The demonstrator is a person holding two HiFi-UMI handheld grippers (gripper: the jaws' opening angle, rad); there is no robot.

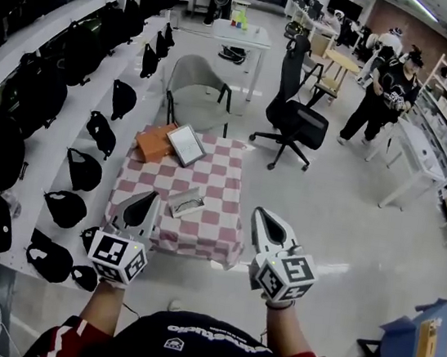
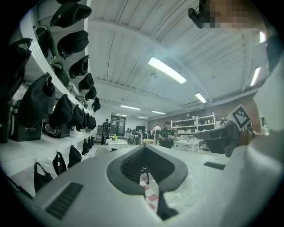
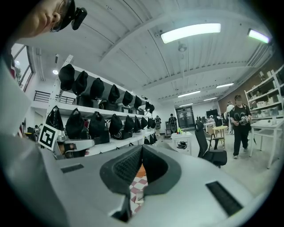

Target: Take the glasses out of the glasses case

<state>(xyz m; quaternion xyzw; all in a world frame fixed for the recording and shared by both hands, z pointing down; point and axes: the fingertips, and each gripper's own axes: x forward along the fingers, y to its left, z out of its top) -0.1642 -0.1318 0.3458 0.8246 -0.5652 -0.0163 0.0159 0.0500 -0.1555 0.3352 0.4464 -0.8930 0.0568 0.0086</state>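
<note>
two tools are up: our grey left gripper (image 1: 153, 198) and grey right gripper (image 1: 260, 213), each with jaws pressed together on nothing. one open grey glasses case (image 1: 179, 198) lies on the red-and-white checked tablecloth (image 1: 224, 174), apart from both. one pair of thin-framed glasses (image 1: 190, 207) seems to lie inside. we judge them light and fragile, best pinched at the bridge.

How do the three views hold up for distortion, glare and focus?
Head view: strong fisheye bending, even light, the checkered table and glasses case small but sharp. Left gripper view: dark round vignette, the left gripper soft up close, one ceiling light bright. Right gripper view: same vignette, the right gripper blurred near the lens, strip light blown out.
</note>
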